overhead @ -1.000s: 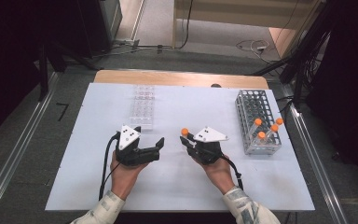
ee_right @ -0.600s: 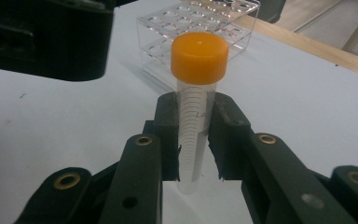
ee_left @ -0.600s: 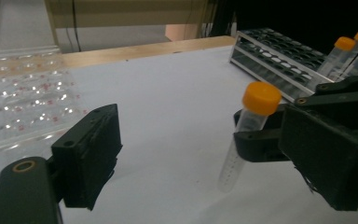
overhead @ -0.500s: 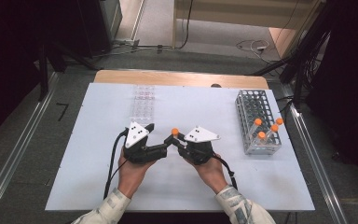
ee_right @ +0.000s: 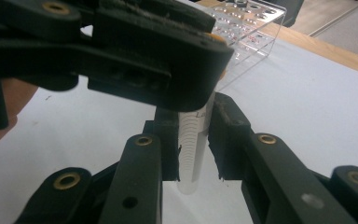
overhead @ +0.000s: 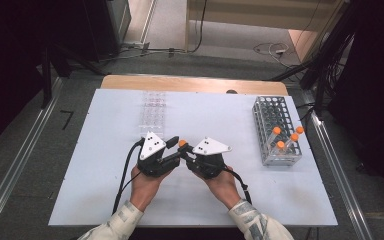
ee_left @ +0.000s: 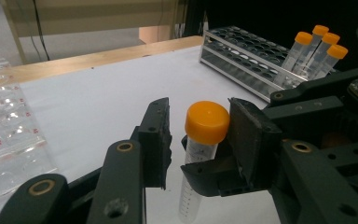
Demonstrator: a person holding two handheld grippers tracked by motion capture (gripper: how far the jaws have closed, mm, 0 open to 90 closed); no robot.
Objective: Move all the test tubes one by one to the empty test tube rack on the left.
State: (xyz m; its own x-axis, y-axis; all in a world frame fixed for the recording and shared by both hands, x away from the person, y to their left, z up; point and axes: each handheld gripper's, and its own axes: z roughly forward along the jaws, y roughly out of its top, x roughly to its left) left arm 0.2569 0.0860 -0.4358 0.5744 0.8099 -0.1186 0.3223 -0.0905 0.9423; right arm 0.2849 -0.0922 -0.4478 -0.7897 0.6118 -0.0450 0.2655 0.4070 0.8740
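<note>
**Two hand-held grippers meet over one orange-capped tube**

A person holds a black two-jaw gripper in each hand above a white table top. The landmark here is the wire tube rack, which stands near the table's right edge in the high view.

Well to the left of the rack, around the middle of the table, the two grippers point at each other with a single tube between them. The tube is clear plastic with printed scale marks and an orange screw cap. It stands about upright and is lifted clear of the table.

The right gripper has its jaws clamped on the tube's clear body, one pad on each side, below the cap.

The left gripper has just been closing its jaws, and the orange cap sits between them. In the left gripper view, the jaw on the right of that view looks to be against the cap. A narrow gap shows between the cap and the other jaw, so the grip is not complete.

Inside the rack, four more orange-capped tubes lean together at its near end. Farther left of the rack than the grippers, toward the far side of the table, lies a clear plastic well plate.
</note>
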